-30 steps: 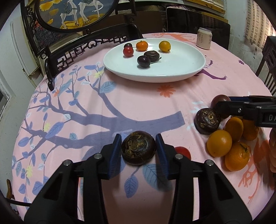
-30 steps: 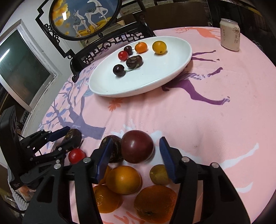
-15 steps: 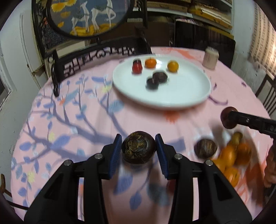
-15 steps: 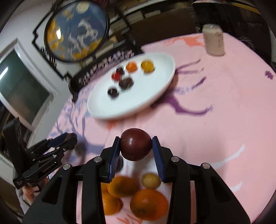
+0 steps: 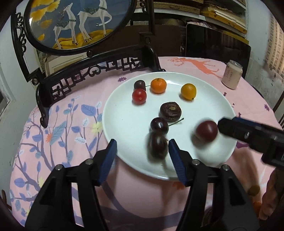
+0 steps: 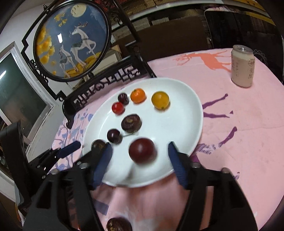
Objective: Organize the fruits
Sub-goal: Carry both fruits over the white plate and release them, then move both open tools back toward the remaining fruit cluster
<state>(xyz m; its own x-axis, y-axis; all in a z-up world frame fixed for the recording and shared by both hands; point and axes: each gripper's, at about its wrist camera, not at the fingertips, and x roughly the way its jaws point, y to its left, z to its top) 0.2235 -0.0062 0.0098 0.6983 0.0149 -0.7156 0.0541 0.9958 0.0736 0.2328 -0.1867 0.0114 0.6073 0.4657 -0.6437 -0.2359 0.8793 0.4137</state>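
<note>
Fruits sit on the plate [image 5: 220, 106]; a dark fruit [image 5: 157, 144] lies between the spread left tool [image 5: 142, 156], a plum [image 6: 142, 151] between the spread right tool [image 6: 139, 157].

Setting, as seen past my jaws. A round desk [image 5: 58, 128] carries a pink cloth printed with blue-leaved branches and orange deer. Behind it stands a dark carved wooden chair [image 5: 99, 67], and above that a round framed deer painting [image 6: 71, 42] on blue ground. A window [image 6: 16, 90] sits in the pale wall to my left; shelves of stacked flat items [image 5: 204, 12] line the dim back wall.
</note>
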